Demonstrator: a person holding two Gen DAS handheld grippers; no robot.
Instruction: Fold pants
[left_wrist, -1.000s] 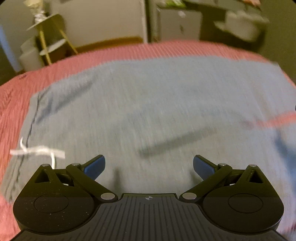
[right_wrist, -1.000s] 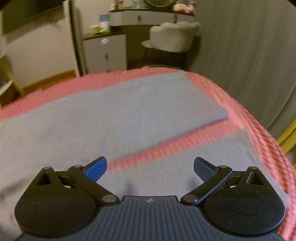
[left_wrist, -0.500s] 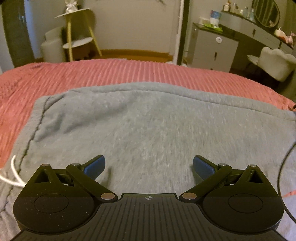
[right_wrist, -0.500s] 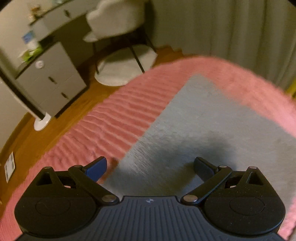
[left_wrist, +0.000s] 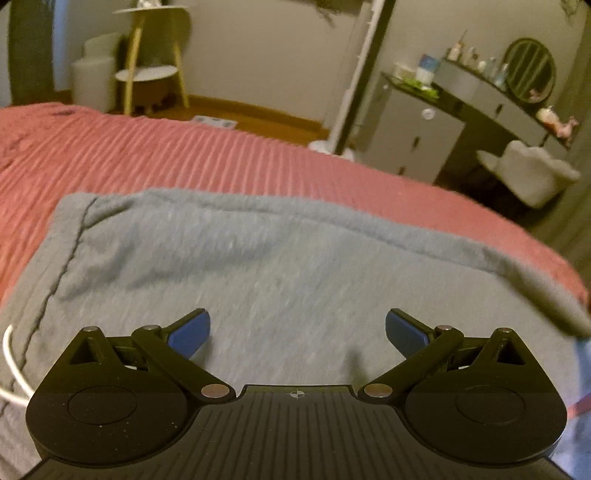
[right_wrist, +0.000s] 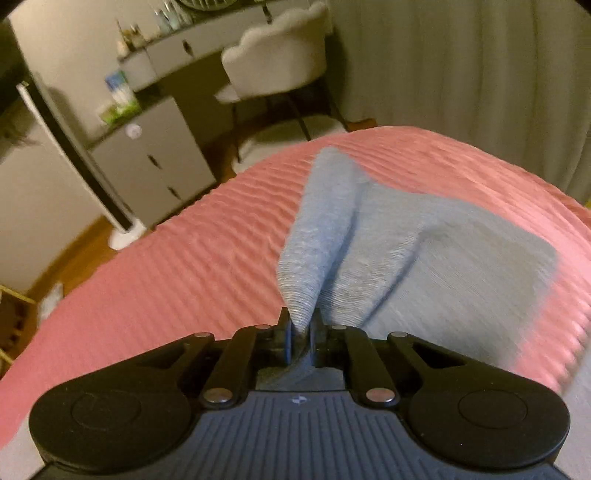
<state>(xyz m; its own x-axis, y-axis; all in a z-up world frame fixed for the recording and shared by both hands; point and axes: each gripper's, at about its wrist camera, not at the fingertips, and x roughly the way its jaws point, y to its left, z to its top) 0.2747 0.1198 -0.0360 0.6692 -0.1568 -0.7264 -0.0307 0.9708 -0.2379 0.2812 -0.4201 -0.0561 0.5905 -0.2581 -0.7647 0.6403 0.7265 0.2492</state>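
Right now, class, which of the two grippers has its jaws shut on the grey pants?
The right gripper: its jaws pinch a raised fold of the grey pants. The left gripper hangs over the cloth with jaws spread wide, holding nothing.

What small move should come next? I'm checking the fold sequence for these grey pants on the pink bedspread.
Probably lift and carry the pinched corner across. The right gripper is shut on a raised edge of the grey knit pants, which peaks up off the pink ribbed bedspread. The left gripper hangs open over the flat waist end, free to steady it.
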